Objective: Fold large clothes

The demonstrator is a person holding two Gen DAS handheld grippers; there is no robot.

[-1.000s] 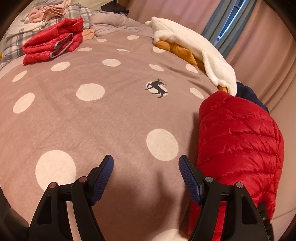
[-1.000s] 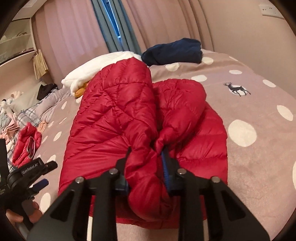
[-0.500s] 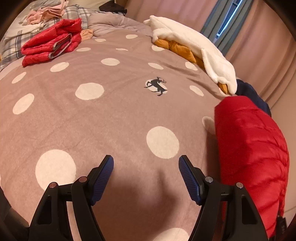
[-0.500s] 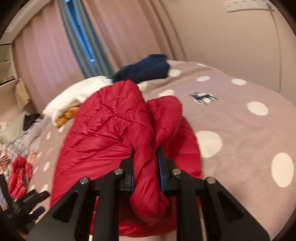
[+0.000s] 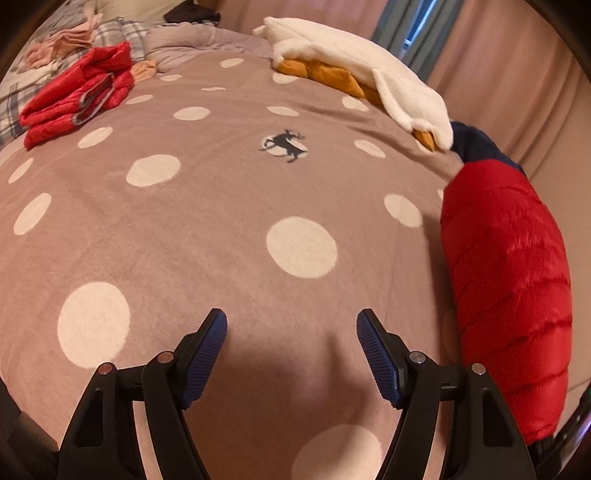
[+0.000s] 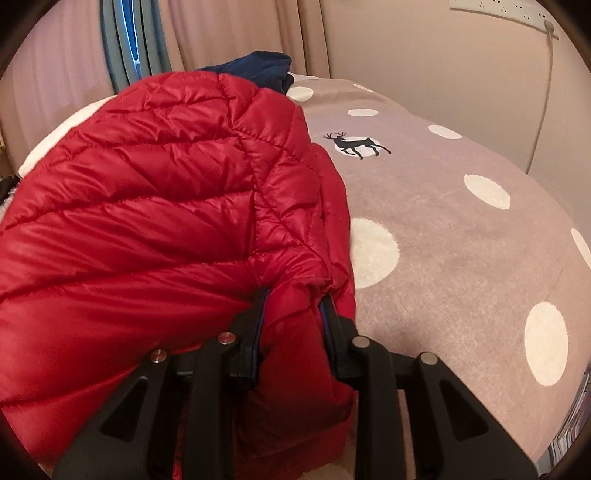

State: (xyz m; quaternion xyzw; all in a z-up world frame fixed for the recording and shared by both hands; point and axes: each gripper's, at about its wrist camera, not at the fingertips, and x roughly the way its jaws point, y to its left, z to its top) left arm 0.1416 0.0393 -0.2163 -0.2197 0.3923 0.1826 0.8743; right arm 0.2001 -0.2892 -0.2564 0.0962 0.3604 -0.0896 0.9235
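Right gripper [image 6: 293,308]: jaws pinching a bunched fold of the red quilted down jacket [image 6: 155,206]. The jacket looks lifted, bulk to the gripper's left and partly over the mauve bedspread with white polka dots and a black deer print [image 6: 443,229]; whether its lower edge touches the bed cannot be told. In the left wrist view the same red jacket [image 5: 506,280] shows as a tall bundle at the right edge, beside the bed.

Left gripper [image 5: 291,345]: jaws spread wide, holding nothing, hovering over bare bedspread [image 5: 207,221], well apart from the jacket.

Progress, as a judgement: mid-task. 1 smaller red puffer jacket with grey trim [image 5: 75,98] already lies folded at the far left of the bed, looks done. The held jacket seems doubled over but not laid down or squared yet. Unfolded still: a white fleece garment over an orange quilted piece [image 5: 354,70] at the far edge, and a navy blue garment [image 6: 258,68] behind the red jacket. Pink clothes [image 5: 70,35] lie heaped on the plaid bedding, state unclear.

Left: set the red jacket down, finish its fold, then the remaining pieces.
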